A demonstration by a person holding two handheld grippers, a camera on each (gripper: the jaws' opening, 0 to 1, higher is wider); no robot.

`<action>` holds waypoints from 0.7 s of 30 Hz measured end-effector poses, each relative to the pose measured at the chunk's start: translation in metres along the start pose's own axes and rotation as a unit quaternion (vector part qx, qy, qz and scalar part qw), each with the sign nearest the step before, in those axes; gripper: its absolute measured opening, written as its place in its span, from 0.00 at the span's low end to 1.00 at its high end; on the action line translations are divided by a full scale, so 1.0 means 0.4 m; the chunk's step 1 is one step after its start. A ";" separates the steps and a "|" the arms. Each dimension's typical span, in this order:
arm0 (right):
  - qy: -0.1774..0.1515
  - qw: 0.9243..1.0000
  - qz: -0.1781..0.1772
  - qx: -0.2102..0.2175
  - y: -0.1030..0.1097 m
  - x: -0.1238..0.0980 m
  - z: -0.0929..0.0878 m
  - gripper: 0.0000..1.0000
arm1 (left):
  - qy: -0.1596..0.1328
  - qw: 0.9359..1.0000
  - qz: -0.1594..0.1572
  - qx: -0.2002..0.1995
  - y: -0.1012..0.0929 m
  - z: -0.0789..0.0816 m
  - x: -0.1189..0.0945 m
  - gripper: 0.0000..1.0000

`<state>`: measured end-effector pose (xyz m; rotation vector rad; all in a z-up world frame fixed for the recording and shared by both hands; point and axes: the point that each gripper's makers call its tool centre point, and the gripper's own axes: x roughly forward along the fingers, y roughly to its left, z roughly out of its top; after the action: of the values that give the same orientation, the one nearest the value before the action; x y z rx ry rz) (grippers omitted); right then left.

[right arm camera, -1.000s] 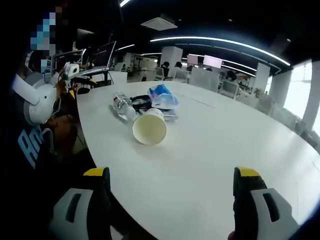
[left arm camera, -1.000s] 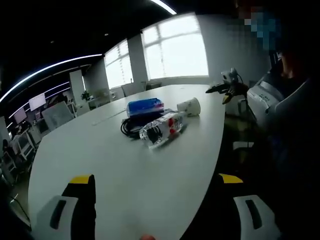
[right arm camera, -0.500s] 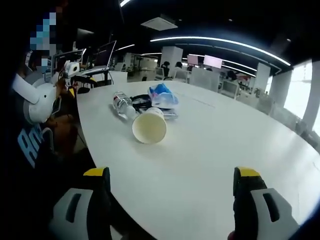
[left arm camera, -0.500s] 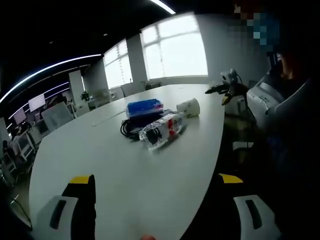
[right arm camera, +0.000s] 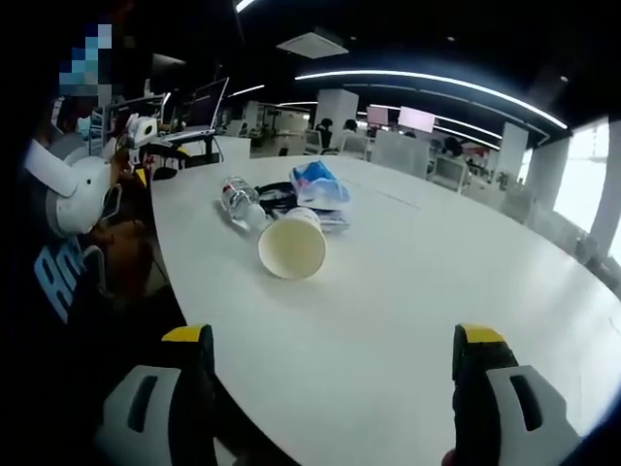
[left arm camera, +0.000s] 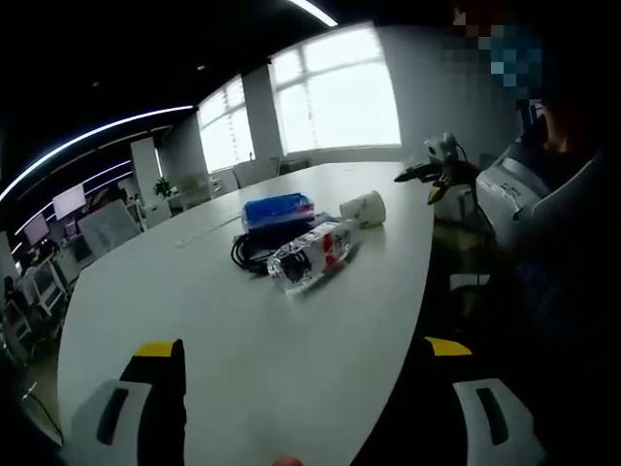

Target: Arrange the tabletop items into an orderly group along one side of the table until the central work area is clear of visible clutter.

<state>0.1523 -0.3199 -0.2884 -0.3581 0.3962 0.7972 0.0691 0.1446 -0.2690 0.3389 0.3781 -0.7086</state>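
**Clutter bunched near table edge, both grippers empty**

My left gripper is spread wide w/ nothing between jaws, over the white table. Right gripper likewise wide apart, empty.

Left gripper view, approx 12 o'clock from me: clear plastic bottle on its side, black cable touching it at 10 o'clock, blue pack just behind, paper cup on its side at bottle's 1 o'clock.

Right gripper view: cup mouth faces me, bottle & pack behind it.
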 end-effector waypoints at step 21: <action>-0.001 1.000 0.007 0.000 0.003 0.006 -0.008 0.98 | 0.008 0.999 -0.023 0.021 -0.020 0.034 0.034 1.00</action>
<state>0.1523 -0.3190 -0.2923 -0.3555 0.3965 0.8113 0.0759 0.1254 -0.2644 0.3761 0.3876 -0.7605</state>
